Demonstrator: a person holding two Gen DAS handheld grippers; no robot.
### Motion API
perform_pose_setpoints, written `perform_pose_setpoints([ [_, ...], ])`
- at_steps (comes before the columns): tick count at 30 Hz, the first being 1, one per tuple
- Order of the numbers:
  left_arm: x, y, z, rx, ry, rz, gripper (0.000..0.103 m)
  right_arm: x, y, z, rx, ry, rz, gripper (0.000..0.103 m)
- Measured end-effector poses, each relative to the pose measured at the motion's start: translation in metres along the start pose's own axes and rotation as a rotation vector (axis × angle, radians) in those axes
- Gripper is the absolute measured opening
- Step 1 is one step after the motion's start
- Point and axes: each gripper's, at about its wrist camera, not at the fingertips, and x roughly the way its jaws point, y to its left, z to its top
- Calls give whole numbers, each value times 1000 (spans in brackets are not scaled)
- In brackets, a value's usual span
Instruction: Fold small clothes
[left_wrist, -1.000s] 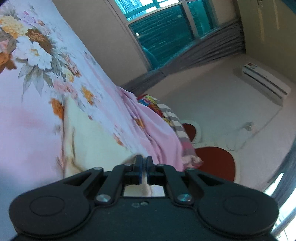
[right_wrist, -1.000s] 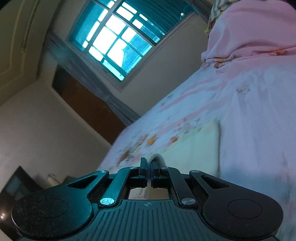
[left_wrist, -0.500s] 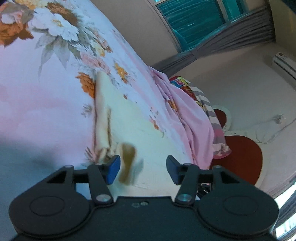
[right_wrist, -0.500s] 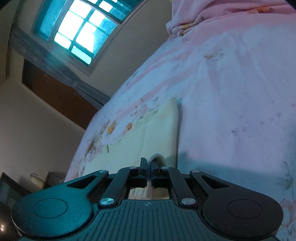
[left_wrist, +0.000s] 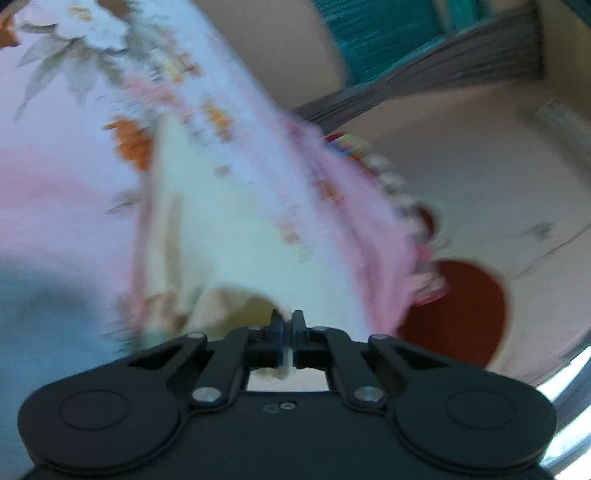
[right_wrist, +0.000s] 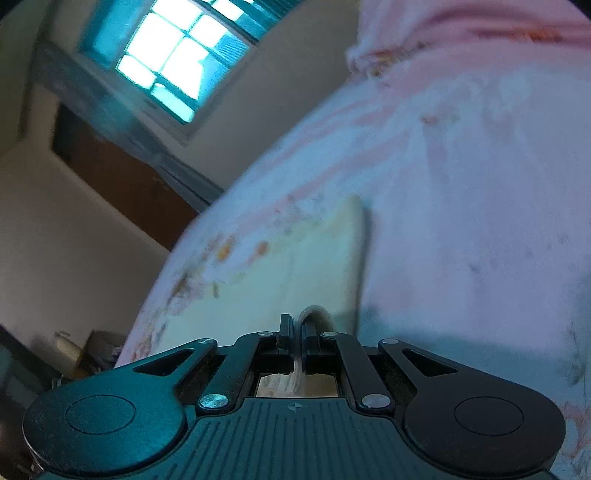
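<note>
Now both grippers, left (left_wrist: 287, 325) and right (right_wrist: 298, 328), pinch the cream cloth (left_wrist: 229, 221) on the bed (left_wrist: 55, 192); next, carry both edges across evenly.

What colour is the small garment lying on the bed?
Pale cream-yellow garment, plain as far as visible; clearest in the right wrist view.

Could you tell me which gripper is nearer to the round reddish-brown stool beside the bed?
Left. The left gripper, pinching the cream garment, has the round reddish-brown stool just to its right; the right gripper view shows no stool.
</note>
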Motion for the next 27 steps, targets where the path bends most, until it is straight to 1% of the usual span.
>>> perform_pose_setpoints([
  [1,-3,-3,2,0,-24,-31,0,-4,3,1,-14,-25,23,3],
  [3,-6,-9,10,9,-64,-46,0,-10,10,6,-39,-55,72,3],
  [5,-5,-11,21,12,-92,-65,0,-8,18,13,-68,-68,88,3],
  [8,3,-9,42,6,-119,-65,0,8,21,29,-66,-73,93,3],
  [10,10,-6,55,9,-127,-40,0,23,17,39,-41,-78,84,3],
  [12,20,1,69,-8,-123,-5,0,36,5,50,14,-80,82,3],
  [13,26,7,76,-23,-122,42,1,46,-3,55,58,-71,63,3],
  [14,29,16,81,-60,-134,92,1,59,-16,59,130,-44,45,4],
  [15,31,29,83,-112,-144,117,4,68,-31,60,199,-18,25,4],
  [16,33,42,84,-160,-157,155,9,72,-41,60,241,-32,-18,4],
  [17,32,50,84,-193,-171,211,8,69,-48,60,267,-84,-53,4],
  [18,31,54,82,-193,-166,208,8,63,-56,61,293,-128,-49,4],
  [19,29,55,80,-196,-158,195,9,59,-62,60,328,-139,-26,4],
  [20,25,50,77,-171,-151,163,9,54,-62,60,316,-132,-7,4],
  [21,21,42,73,-120,-146,161,9,49,-54,59,241,-127,-13,4],
  [22,19,30,70,-50,-141,198,11,45,-43,58,135,-118,-43,4],
  [23,17,16,66,45,-141,238,12,45,-31,57,39,-103,-78,4],
  [24,18,3,61,133,-144,285,16,45,-20,55,-47,-92,-104,4],
  [25,21,-11,56,230,-144,343,25,46,-11,51,-105,-84,-117,4],
  [26,29,-26,52,327,-142,418,29,49,-2,50,-165,-77,-136,4],
  [27,34,-34,48,380,-144,465,38,53,6,48,-208,-73,-153,4],
])
